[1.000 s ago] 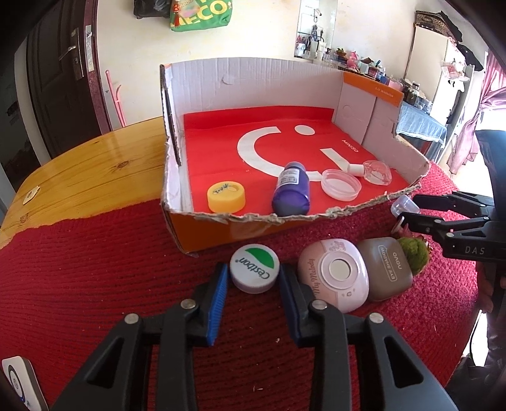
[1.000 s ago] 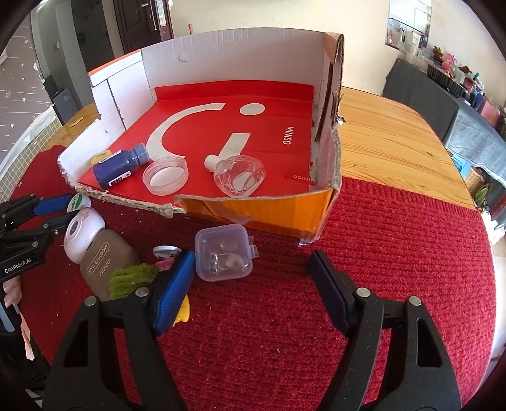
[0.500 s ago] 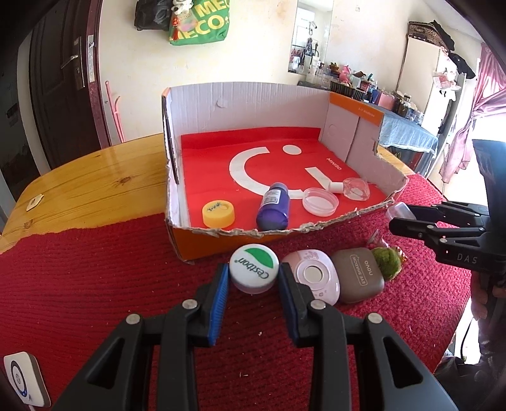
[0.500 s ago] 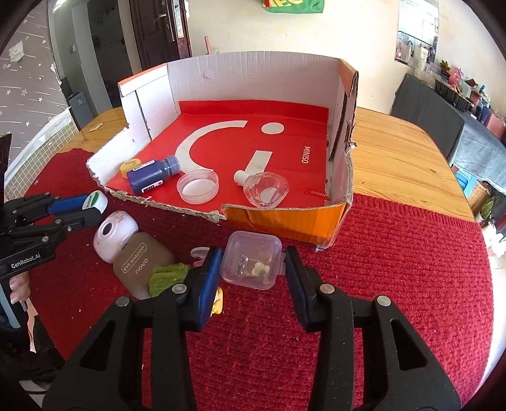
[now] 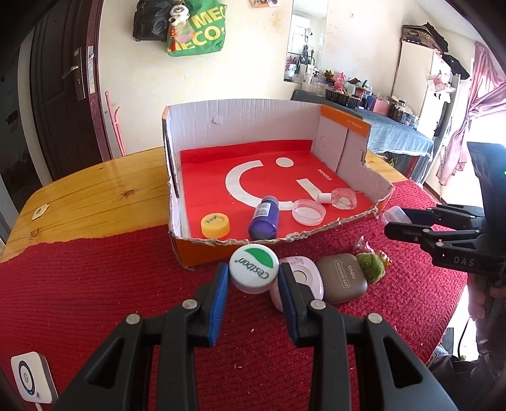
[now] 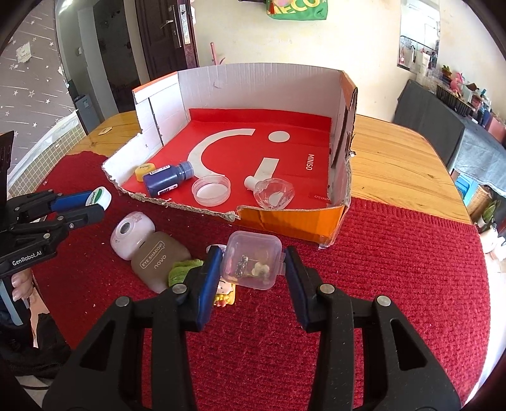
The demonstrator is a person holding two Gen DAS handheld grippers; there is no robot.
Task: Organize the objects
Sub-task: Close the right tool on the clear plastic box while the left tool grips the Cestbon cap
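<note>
My left gripper [image 5: 253, 281] pinches the light, rigid jar [image 5: 254, 272] by its sides; my right gripper [image 6: 251, 265] clamps the probably brittle clear plastic case [image 6: 253, 264] across its walls.

The white jar lid [image 5: 254, 265] read "Cestbon". The brown case [image 5: 342, 278] carried "EYE SHADOW" and "novo". "MINISO" stood on the box's red liner [image 6: 311, 162]. The green bag [image 5: 196, 28] on the wall showed "MECO". One gripper body [image 5: 463, 261] read "DAS", the other [image 6: 27, 258] "GenRobot.AI".
</note>
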